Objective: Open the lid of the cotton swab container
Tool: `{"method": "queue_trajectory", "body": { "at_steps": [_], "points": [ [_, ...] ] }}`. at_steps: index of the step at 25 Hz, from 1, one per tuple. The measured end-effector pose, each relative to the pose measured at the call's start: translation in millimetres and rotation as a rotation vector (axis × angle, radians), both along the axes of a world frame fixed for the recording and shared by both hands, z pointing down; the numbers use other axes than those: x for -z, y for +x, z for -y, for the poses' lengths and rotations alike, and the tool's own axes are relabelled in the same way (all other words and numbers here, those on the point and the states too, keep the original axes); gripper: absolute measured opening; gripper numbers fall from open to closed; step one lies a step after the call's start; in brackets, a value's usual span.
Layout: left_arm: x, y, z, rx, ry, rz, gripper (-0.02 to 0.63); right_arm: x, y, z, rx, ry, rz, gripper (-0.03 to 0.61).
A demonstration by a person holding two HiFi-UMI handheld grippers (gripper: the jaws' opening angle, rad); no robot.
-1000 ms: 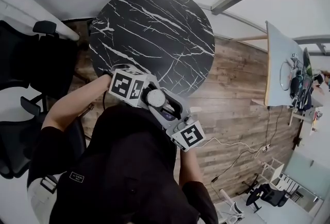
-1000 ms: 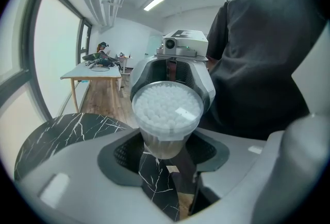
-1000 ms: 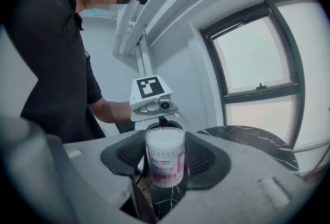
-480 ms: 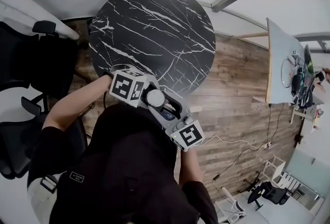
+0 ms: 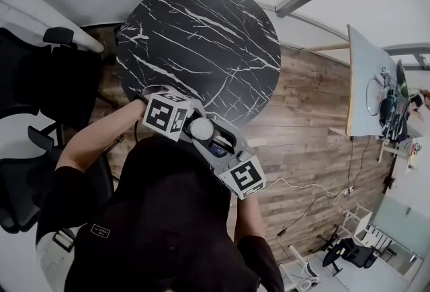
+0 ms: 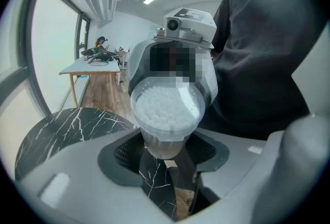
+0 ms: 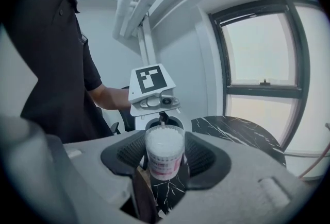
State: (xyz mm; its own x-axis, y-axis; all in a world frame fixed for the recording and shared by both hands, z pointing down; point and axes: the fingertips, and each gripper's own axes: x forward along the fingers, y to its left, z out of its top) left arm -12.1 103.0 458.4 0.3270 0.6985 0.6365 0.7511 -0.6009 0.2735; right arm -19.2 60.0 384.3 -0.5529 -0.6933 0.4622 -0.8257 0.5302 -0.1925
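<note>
The cotton swab container [image 5: 201, 128] is a clear round tub packed with white swab tips, carrying a pink label [image 7: 163, 167] on its body. It is held in the air close to the person's chest, off the table. My two grippers face each other across it. The left gripper [image 6: 164, 153] is shut on its lower part, and the clear lid rim [image 6: 167, 127] above shows the swab tips. My right gripper [image 7: 164, 166] is shut on the labelled body. In the head view the left gripper [image 5: 193, 125] and the right gripper [image 5: 212, 140] meet at the tub.
A round black marble table [image 5: 198, 42] stands just ahead of the grippers. Black office chairs [image 5: 33, 82] are at the left. A white cable [image 5: 302, 190] lies on the wooden floor, and a desk [image 5: 366, 89] with clutter stands at the right.
Almost nothing differs. The two grippers stay together on the container near the chest; the right marker cube has tilted very slightly.
</note>
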Motion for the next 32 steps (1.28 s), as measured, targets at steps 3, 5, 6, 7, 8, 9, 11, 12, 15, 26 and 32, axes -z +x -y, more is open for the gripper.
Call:
{"method": "queue_trajectory", "body": {
  "at_steps": [3, 5, 6, 7, 8, 9, 11, 12, 15, 26, 32],
  "points": [
    [-0.5, -1.0, -2.5, 0.003, -0.013, -0.003, 0.258, -3.4, -0.7, -2.4, 0.013, -0.001, -0.003, 0.236],
    [-1.1, -0.7, -5.1, 0.003, -0.02, -0.008, 0.258, -2.9, -1.3, -3.6, 0.01, -0.009, -0.001, 0.236],
    [-1.0, -0.6, -6.3, 0.003, -0.023, -0.01, 0.258, -3.5, -1.3, -4.6, 0.01, -0.008, -0.001, 0.236],
    [-0.7, -0.7, -7.2, 0.002, -0.026, -0.012, 0.258, -4.3, -1.3, -5.7, 0.01, -0.005, -0.001, 0.236],
    [-0.5, -0.8, -7.8, 0.001, -0.028, -0.012, 0.258, -4.6, -1.3, -6.5, 0.01, -0.004, -0.003, 0.236],
    [-0.3, -0.9, -8.4, -0.001, -0.03, -0.012, 0.258, -3.9, -1.6, -6.8, 0.008, -0.006, -0.004, 0.236],
    [-0.6, -1.1, -9.7, -0.005, -0.028, -0.012, 0.258, -3.1, -2.0, -7.5, 0.003, -0.012, -0.006, 0.236],
    [-1.1, -1.3, -10.5, -0.007, -0.027, -0.011, 0.258, -4.6, -1.8, -8.5, 0.003, -0.008, -0.006, 0.236],
    [-1.4, -1.1, -12.5, -0.013, -0.028, -0.013, 0.258, -7.1, -1.1, -11.0, 0.001, 0.002, -0.005, 0.236],
    [0.4, 0.9, -15.5, -0.015, -0.039, -0.029, 0.258, -1.2, -0.2, -12.5, -0.015, -0.005, -0.006, 0.236],
    [0.3, 1.3, -17.0, -0.016, -0.038, -0.03, 0.258, -2.8, 1.1, -15.1, -0.01, 0.011, -0.01, 0.236]
  ]
}}
